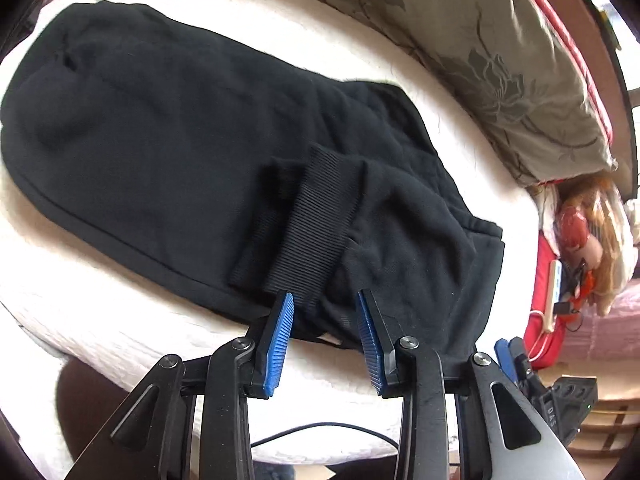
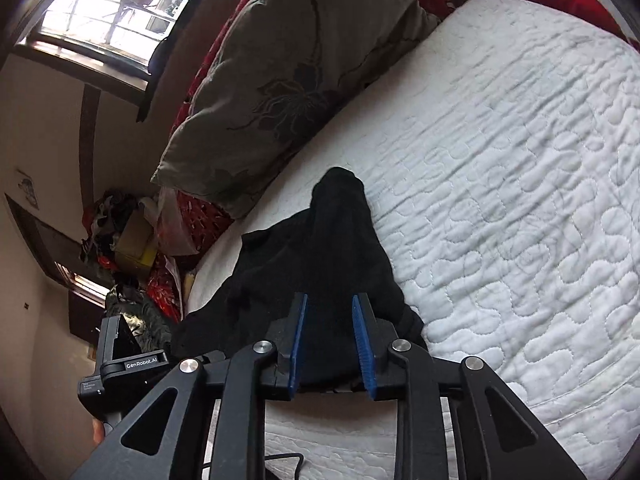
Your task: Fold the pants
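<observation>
So the black sweatpants (image 1: 168, 128) are lying on the white quilted mattress (image 2: 520, 160), and I'd say the fold is roughly halfway there. The legs are looking doubled back over the body already, since a ribbed cuff (image 1: 316, 220) is sitting on top of the fabric near the close edge of the bed. What's probably left is one more fold to make a compact bundle, plus smoothing the lumpy bits (the far end is looking pretty puffy).

The left gripper (image 1: 326, 300) is hovering right at the near edge of the pants with its blue pads (image 1: 280, 344) spread wide, nothing pinched between them, just below the cuff. The right gripper (image 2: 330, 304) is over the other corner of the pants (image 2: 320, 264). Its jaws are also apart, with black cloth showing in the gap, but I can't tell whether the cloth is actually between the pads or just lying underneath.

Around it all: an olive floral duvet (image 2: 288, 72) with red lining is bunching up along the far side of the bed, close to the pants but apart from them, so it's only crowding things if the fold swings that way. A power strip (image 1: 554, 300) and a clutter pile (image 2: 124, 236) are sitting off the bed, well out of the way.
</observation>
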`<state>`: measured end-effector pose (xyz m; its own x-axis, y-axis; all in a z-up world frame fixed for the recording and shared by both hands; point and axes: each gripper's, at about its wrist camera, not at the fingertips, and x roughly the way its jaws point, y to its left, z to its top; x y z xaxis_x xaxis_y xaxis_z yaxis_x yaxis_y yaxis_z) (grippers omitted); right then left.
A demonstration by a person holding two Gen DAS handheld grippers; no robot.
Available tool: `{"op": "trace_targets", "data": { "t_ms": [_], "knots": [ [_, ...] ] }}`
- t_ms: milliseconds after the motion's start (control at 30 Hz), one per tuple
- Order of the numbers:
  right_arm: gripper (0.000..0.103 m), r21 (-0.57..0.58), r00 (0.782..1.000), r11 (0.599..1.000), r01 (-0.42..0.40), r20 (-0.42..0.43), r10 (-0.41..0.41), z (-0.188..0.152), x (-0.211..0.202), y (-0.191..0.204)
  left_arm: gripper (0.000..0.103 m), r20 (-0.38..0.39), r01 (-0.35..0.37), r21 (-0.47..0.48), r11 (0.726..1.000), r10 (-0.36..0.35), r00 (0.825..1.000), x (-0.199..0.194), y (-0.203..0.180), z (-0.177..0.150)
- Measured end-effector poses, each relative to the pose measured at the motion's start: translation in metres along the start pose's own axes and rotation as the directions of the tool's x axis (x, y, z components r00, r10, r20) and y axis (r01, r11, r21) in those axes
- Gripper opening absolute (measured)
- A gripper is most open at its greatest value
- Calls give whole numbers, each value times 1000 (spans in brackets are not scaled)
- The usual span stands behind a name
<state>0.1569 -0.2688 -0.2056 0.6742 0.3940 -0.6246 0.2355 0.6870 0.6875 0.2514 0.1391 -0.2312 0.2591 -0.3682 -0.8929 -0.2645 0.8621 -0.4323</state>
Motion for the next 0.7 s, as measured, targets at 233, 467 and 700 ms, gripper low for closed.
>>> {"op": "trace_targets", "data": {
  "t_ms": [233, 467, 700],
  "knots": [
    [37, -216, 996, 976, -17, -86, -2, -15, 43, 85, 59, 115, -7, -69, 998, 15, 993, -91, 95, 26],
    [37, 15, 993, 993, 114, -7, -114, 6, 72, 52, 77, 78, 116, 62, 991, -121, 990, -104, 78, 30],
    [53, 0, 971, 973, 231, 69, -230, 55, 50, 31, 79, -45, 64, 110, 992, -60, 997, -9, 16, 49]
  ]
}}
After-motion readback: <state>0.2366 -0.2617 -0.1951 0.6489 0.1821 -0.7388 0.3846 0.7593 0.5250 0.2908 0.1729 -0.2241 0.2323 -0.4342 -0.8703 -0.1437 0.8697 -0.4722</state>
